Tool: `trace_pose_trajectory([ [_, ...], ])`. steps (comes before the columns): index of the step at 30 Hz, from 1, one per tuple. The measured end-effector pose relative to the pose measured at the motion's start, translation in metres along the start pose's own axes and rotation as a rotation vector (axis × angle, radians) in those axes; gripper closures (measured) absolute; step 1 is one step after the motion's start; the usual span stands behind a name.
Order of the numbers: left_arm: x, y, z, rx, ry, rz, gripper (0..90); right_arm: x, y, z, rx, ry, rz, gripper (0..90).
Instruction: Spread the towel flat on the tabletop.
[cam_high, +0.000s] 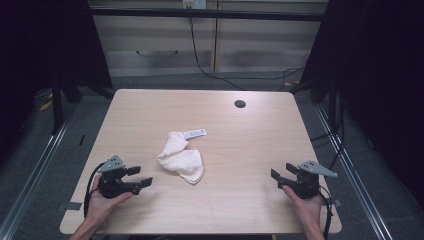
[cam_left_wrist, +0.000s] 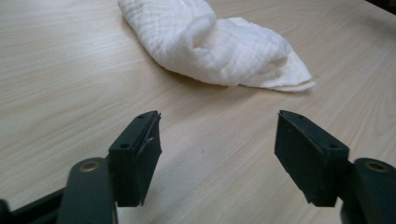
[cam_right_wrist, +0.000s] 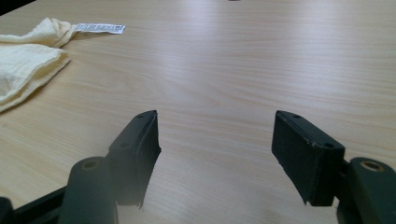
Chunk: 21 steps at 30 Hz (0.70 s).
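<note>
A crumpled white cloth lies near the middle of the light wooden table, with a white printed tag sticking out at its far end. My left gripper rests near the front left of the table, open, pointing toward the cloth, which lies a short way ahead of its jaws. My right gripper sits at the front right, open with nothing between its jaws. In the right gripper view the cloth and tag lie off to the far left.
A round cable hole is set in the table's far right part. Dark curtains flank both sides, and cables run along the floor behind the table. Metal rails run beside the table on the left and right.
</note>
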<state>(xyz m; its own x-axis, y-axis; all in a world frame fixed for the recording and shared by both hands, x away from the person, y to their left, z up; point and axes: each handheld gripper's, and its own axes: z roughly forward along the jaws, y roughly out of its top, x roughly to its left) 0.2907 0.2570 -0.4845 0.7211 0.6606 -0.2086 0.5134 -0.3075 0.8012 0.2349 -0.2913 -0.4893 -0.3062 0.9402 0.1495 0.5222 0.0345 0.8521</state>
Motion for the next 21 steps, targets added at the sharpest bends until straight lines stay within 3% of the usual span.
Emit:
trace_pose_trajectory([
  [3, 0.0, 0.002, 0.0, -0.005, -0.002, -0.001, 34.0, 0.004, 0.0, 0.002, 0.027, 0.023, -0.012, 33.0],
  [8, 0.003, 0.005, 0.003, 0.003, 0.002, -0.036, 31.6, 0.011, 0.001, 0.004, 0.049, 0.063, -0.019, 34.5],
  [13, 0.005, 0.014, 0.0, -0.037, 0.0, -0.068, 33.2, 0.024, 0.007, 0.007, 0.082, 0.143, -0.043, 40.6],
  [15, 0.006, 0.015, 0.0, -0.035, 0.001, -0.075, 35.3, 0.025, 0.008, 0.008, 0.087, 0.153, -0.04, 40.2],
  [17, 0.006, 0.018, 0.001, -0.02, 0.01, -0.064, 35.9, 0.029, 0.012, 0.012, 0.116, 0.177, -0.054, 40.3],
  [21, 0.008, 0.03, 0.004, -0.014, 0.032, -0.036, 38.3, 0.037, 0.021, 0.021, 0.124, 0.201, -0.067, 40.9],
])
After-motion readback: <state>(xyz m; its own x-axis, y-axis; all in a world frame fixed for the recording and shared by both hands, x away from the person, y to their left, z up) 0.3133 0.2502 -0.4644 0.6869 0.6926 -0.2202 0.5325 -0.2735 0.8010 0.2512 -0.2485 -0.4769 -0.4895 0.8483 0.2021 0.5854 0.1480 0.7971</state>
